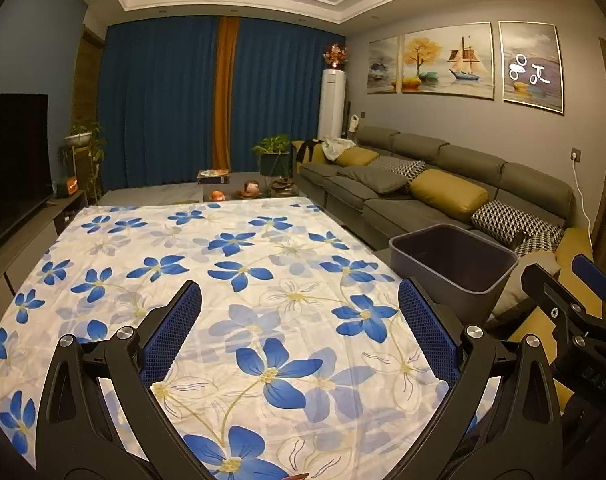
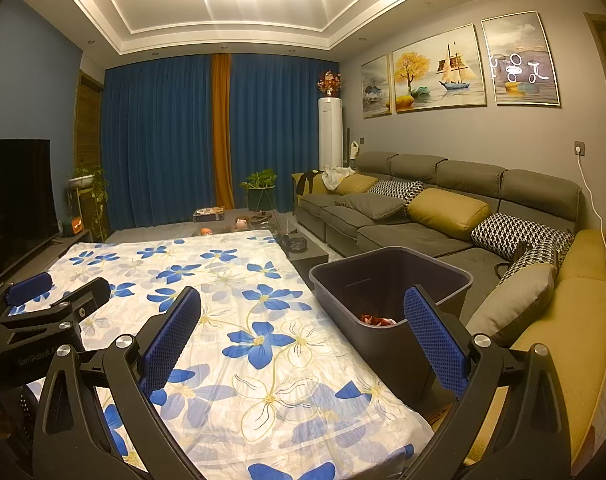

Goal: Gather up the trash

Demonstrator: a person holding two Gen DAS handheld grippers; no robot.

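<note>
The left claw (image 1: 299, 320) hovers spread and empty over the floral-clothed desk (image 1: 231, 264), which carries no visible trash. The right claw (image 2: 303, 320), likewise spread and empty, faces the bin (image 2: 387, 344) beside the desk's right edge. Reddish trash (image 2: 377, 321) lies inside the bin, so collection appears largely complete.

My left wrist view looks low along its fingers (image 1: 171, 332) over the floral table (image 1: 243, 280) toward the curtains (image 1: 163, 100); my right sits just beside it (closer to the bin (image 2: 391, 280)), sharing table, bin and sofa (image 2: 423, 216).
</note>
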